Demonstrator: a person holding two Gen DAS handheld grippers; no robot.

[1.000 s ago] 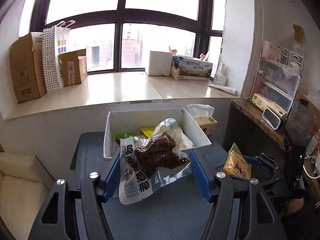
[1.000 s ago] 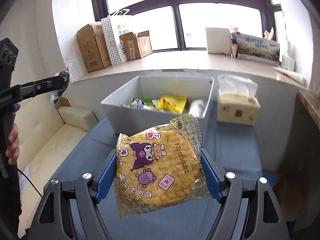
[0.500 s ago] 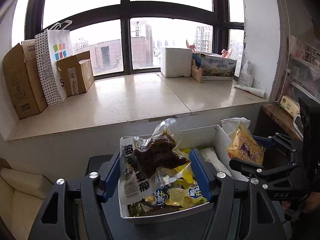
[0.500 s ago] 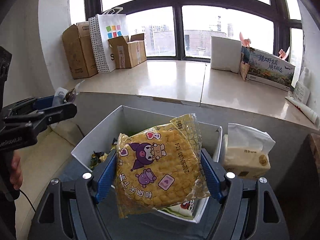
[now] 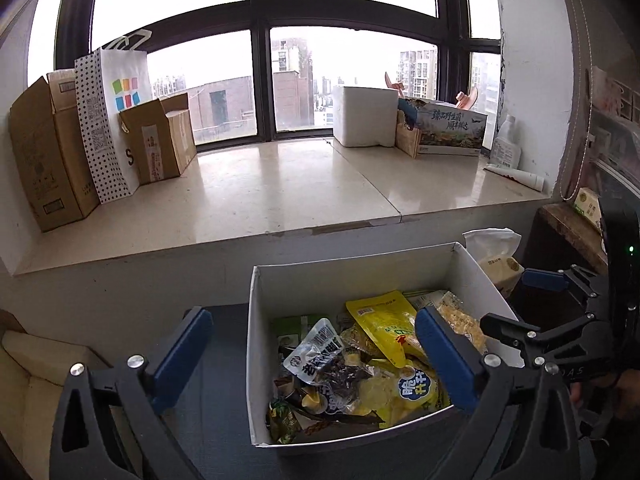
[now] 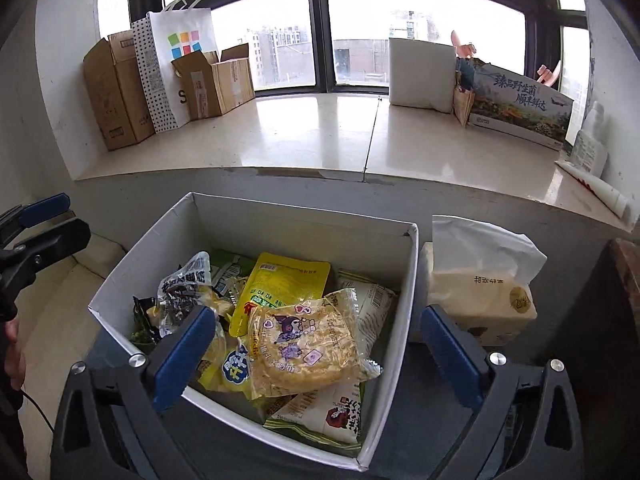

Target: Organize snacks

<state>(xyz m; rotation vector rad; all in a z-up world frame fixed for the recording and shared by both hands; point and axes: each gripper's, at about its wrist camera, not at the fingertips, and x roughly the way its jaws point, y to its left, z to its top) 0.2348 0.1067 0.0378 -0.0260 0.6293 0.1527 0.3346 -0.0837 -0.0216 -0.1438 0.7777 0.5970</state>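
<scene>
While both tools hang over the white snack box (image 5: 256, 344), neither pair of blue pads grips anything. Furthest left, the left gripper (image 5: 316, 356) is spread wide, one pad outside the box's left wall above the dark table (image 5: 216, 392) and the other over the packets inside; nothing sits between them. Below it, near the box's left side, lies the clear pouch of dark brown snack (image 5: 320, 360), partly on a yellow packet (image 5: 380, 328). Further right, the round corn cake packet with the cartoon print (image 6: 300, 344) rests on top of the heap, tilted, touching the yellow packet and a white-and-green packet (image 6: 320, 416) under it. The right gripper (image 6: 320, 356) is likewise released and wide, its left pad over the box's near-left corner, its right pad outside the right wall, just beside the tissue pack (image 6: 480, 288).
</scene>
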